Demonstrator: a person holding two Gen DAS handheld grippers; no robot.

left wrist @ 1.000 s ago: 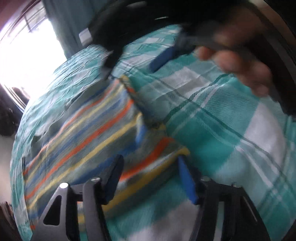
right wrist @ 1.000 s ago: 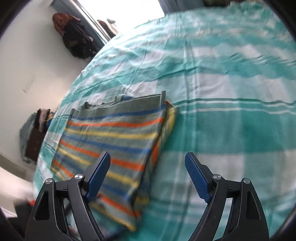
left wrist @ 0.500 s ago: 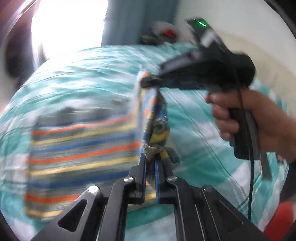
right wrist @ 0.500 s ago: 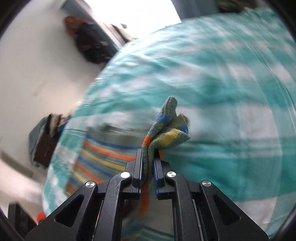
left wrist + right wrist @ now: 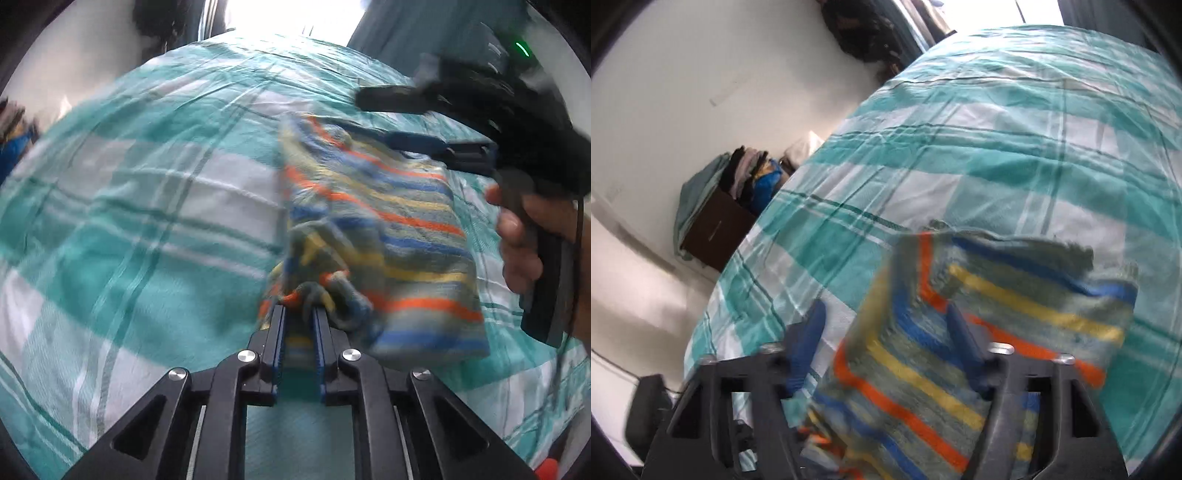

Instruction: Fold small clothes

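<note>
Now: sweater (image 5: pixel 391 236) folded on the bed (image 5: pixel 147 206), well in from its edges | left gripper (image 5: pixel 299 325) jaws just loosening, fabric bunched between | right gripper (image 5: pixel 886 343) jaws reopening, nothing pinched | risk: withdrawing left may snag fabric, undoing the fold.

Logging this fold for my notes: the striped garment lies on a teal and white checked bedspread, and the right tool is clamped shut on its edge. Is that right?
Not quite. In the right wrist view the right tool stands open, its jaws apart over the striped garment, clamping nothing. The teal and white checked bedspread is as you say.
</note>
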